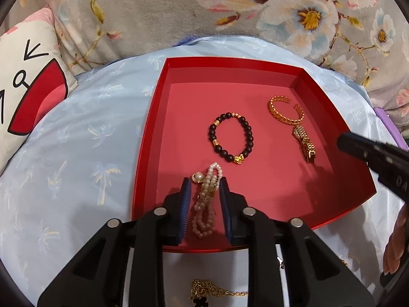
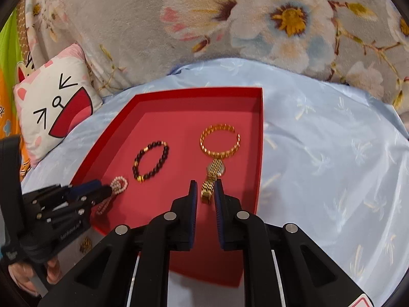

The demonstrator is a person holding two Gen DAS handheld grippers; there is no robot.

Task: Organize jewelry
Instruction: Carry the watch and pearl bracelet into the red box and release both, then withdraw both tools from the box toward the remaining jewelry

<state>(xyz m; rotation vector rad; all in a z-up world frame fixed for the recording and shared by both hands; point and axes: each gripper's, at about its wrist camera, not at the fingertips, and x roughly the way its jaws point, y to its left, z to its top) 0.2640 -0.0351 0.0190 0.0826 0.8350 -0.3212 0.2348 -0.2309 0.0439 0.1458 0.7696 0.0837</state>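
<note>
A red tray (image 1: pixel 153 117) (image 2: pixel 259 138) lies on a pale blue cloth. In it are a dark bead bracelet (image 1: pixel 231 138) (image 2: pixel 150 161), a gold open bangle (image 1: pixel 285 111) (image 2: pixel 219 139) and a gold watch (image 1: pixel 304 143) (image 2: pixel 213 179). My left gripper (image 1: pixel 203 186) (image 2: pixel 107 189) is open around a pink pearl bracelet (image 1: pixel 205 204) (image 2: pixel 116 186) that lies on the tray floor between the jaws. My right gripper (image 2: pixel 205 188) is open, its fingers on either side of the watch band's near end; one finger shows in the left wrist view (image 1: pixel 363 148).
A gold chain necklace with a black clover charm (image 1: pixel 204 291) lies on the cloth in front of the tray. A cartoon pillow (image 1: pixel 28 87) (image 2: pixel 56 107) sits at the left. A grey floral blanket (image 1: pixel 153 7) (image 2: pixel 255 20) rises behind the cloth.
</note>
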